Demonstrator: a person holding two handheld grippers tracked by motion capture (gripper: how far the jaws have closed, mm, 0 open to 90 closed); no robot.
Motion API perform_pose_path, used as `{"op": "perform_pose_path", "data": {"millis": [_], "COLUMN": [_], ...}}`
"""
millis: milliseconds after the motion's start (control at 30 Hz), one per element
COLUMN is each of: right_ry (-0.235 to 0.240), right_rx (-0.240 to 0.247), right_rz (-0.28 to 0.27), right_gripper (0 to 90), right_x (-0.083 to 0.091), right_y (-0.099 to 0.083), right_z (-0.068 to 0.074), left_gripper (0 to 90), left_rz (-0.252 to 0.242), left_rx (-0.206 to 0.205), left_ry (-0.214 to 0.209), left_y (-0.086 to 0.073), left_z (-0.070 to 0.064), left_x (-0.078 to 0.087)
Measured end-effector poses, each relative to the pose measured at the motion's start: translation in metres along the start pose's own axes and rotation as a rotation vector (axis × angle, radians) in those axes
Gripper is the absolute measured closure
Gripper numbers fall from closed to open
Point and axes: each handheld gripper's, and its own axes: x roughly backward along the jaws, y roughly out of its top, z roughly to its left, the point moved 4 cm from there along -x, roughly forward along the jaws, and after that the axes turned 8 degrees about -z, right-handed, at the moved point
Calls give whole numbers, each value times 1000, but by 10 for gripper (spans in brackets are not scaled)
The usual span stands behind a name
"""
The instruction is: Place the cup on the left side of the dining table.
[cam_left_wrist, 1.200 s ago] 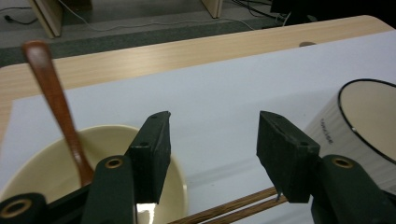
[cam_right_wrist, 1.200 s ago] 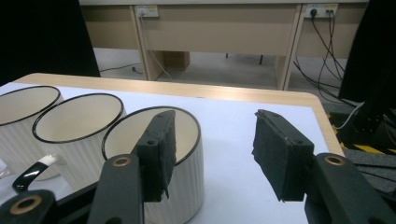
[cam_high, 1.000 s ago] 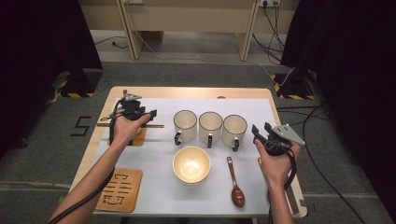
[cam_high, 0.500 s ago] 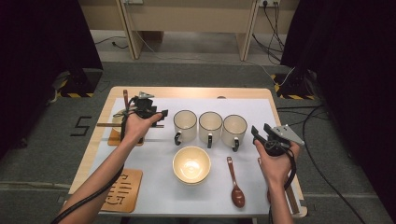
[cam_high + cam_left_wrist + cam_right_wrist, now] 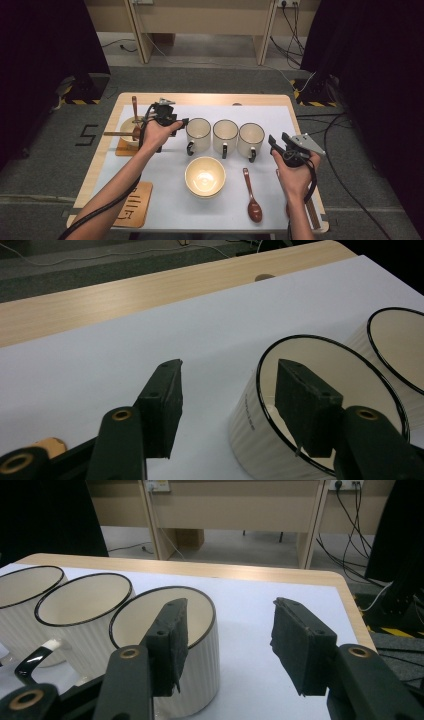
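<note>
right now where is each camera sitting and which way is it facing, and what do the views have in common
High view: fixed above the person's side, looking forward and down on the table; both forearms, left gripper, right gripper.
Left gripper view: rides the left gripper, looking along its open jaws, which straddle the rim of the leftmost mug.
Right gripper view: rides the right gripper, jaws open, facing the rightmost mug.
Shared: all three show the white mugs on the white mat.

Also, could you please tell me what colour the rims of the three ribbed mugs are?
Black, on cream ribbed mugs; clearest in the right gripper view.
</note>
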Motion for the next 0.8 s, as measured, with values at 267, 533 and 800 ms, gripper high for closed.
{"op": "perform_pose_path", "data": {"millis": [267,533,800], "right_ry": [0,2,5], "right_rx": [-4,-6,-11], "right_rz": [1,5,9], "right_gripper": [486,486,484], "right_x": [0,0,0], "right_y": [0,-1,-1], "right_z": [1,1,1], "left_gripper": [465,556,636], "left_rz": [31,81,119], "left_rx": [-4,-12,-24], "left_ry": [-13,-20,-23], "left_y": [-2,-9,-12], "left_z": [-7,-10,-11], "left_x": [-12,-26,-34]}}
